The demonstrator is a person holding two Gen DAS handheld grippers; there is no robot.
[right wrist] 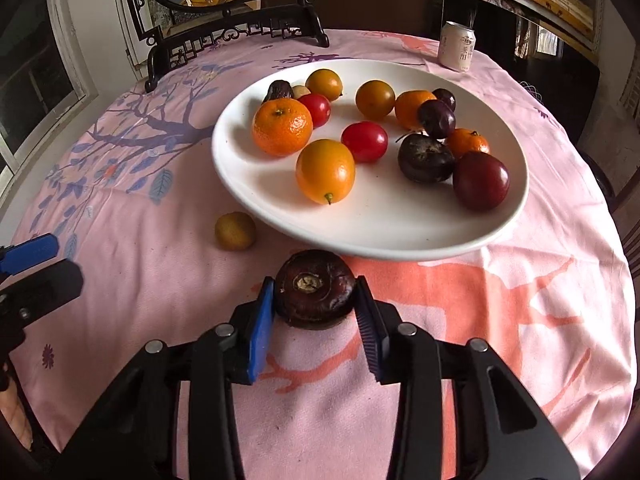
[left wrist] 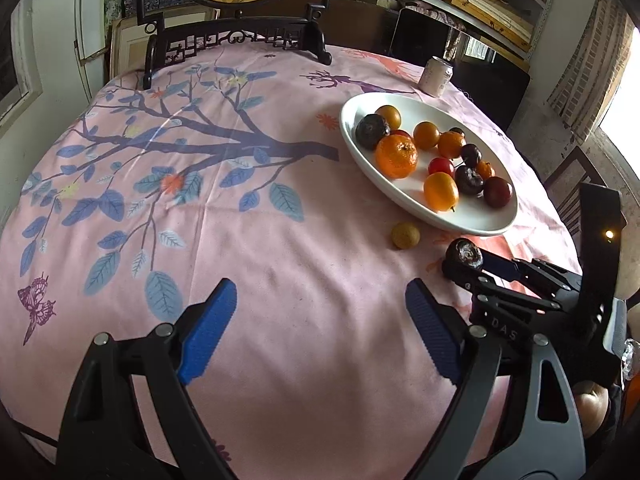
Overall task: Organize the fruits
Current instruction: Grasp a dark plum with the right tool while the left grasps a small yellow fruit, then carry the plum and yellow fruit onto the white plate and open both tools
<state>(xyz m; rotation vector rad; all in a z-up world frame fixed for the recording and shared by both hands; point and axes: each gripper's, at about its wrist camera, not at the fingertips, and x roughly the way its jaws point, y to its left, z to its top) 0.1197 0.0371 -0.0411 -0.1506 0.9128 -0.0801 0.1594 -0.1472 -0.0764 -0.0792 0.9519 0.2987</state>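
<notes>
A white oval plate [right wrist: 400, 232] [left wrist: 472, 224] holds several fruits: oranges, red tomatoes and dark purple fruits. My right gripper [right wrist: 316, 300] is shut on a dark brown water chestnut [right wrist: 314, 286], just in front of the plate's near rim; it also shows in the left wrist view [left wrist: 464, 254]. A small yellow-brown longan [right wrist: 235, 231] [left wrist: 405, 235] lies on the cloth beside the plate. My left gripper [left wrist: 320, 304] is open and empty over the pink cloth, left of the right gripper.
A pink tablecloth [left wrist: 260, 240] with a blue tree print covers the round table. A drink can [right wrist: 456, 46] [left wrist: 436, 76] stands at the far right behind the plate. A dark wooden stand [left wrist: 240, 36] with a round picture stands at the far edge.
</notes>
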